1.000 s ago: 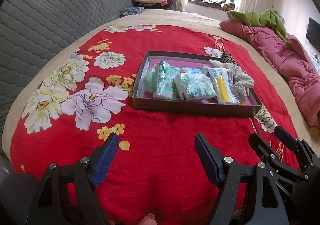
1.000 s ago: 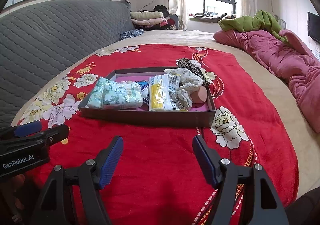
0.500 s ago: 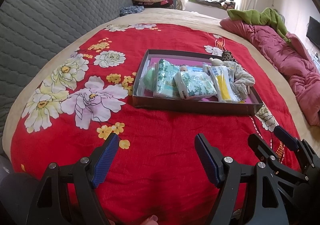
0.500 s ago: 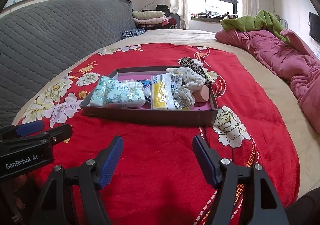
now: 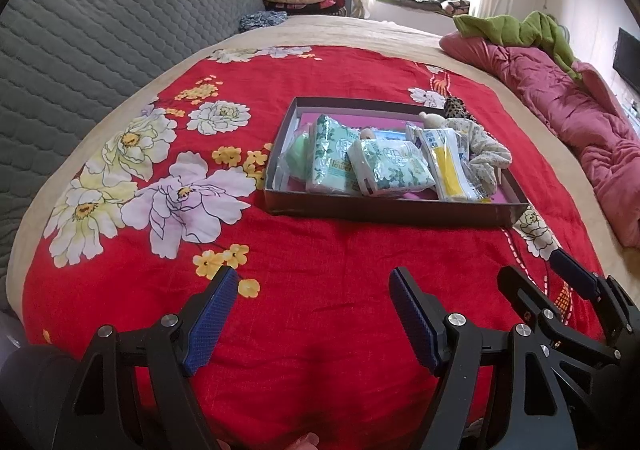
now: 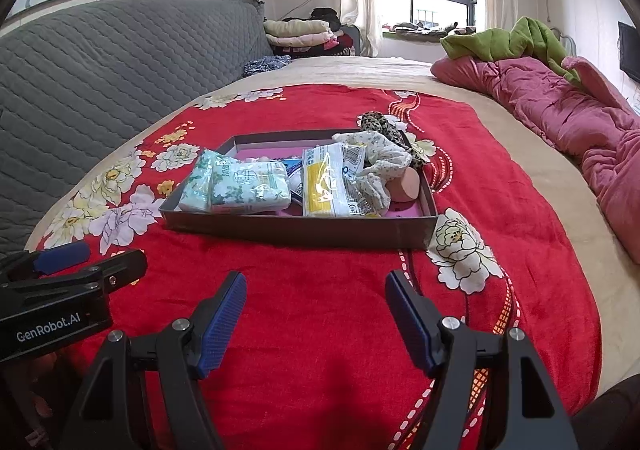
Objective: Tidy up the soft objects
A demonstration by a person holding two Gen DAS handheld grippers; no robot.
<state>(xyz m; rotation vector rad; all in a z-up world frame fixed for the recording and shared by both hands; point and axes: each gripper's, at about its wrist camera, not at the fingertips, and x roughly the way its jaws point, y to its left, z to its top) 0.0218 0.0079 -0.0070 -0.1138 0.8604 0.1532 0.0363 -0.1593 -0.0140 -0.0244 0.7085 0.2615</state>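
A shallow dark box (image 5: 384, 211) (image 6: 296, 234) sits on the red flowered blanket. In it lie two green tissue packs (image 5: 388, 167) (image 6: 248, 185), a yellow-and-clear packet (image 5: 450, 165) (image 6: 324, 183), a floral cloth (image 5: 486, 153) (image 6: 378, 159) and a pink round piece (image 6: 408, 185). A leopard-print cloth (image 6: 380, 123) hangs over the far rim. My left gripper (image 5: 314, 314) is open over bare blanket, well short of the box. My right gripper (image 6: 316, 310) is open too, beside the left, nothing between its fingers.
A grey quilted headboard (image 5: 100, 29) runs along the left. A pink quilt (image 6: 568, 117) with a green cloth (image 6: 508, 39) lies along the bed's right side. Folded clothes (image 6: 298, 31) are stacked by the window. The blanket's red cloth (image 6: 320, 278) spreads between grippers and box.
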